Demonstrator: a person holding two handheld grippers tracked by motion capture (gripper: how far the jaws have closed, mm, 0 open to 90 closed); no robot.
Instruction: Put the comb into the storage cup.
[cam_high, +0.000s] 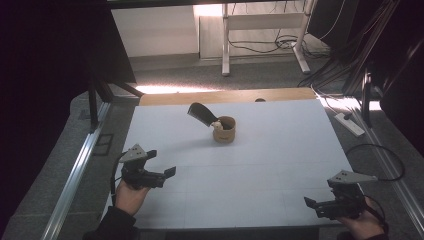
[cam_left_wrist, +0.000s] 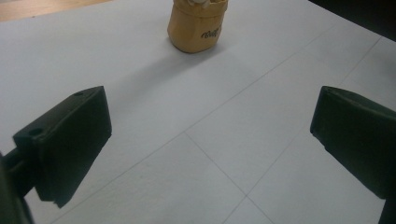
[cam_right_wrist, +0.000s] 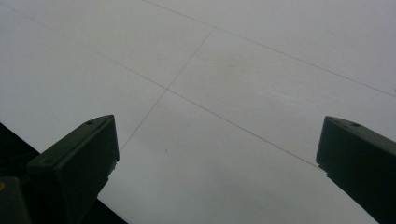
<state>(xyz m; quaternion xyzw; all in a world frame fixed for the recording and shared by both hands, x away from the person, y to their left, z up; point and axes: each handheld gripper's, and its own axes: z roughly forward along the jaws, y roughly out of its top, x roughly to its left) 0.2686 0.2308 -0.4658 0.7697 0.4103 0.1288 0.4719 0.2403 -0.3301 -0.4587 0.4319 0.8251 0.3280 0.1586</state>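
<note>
A tan cup-shaped holder stands near the middle back of the white table; a dark-bladed utensil with a pale handle leans out of it toward the upper left. The same holder appears at the top of the left gripper view, with dark lettering on its side. My left gripper rests low at the table's left front, open, jaws wide apart with nothing between them. My right gripper sits at the right front, also open and empty, pointing across bare table.
A wooden strip edges the table's far side. A metal rail runs along the left, and cables and a power strip lie on the floor at right. A desk frame stands beyond.
</note>
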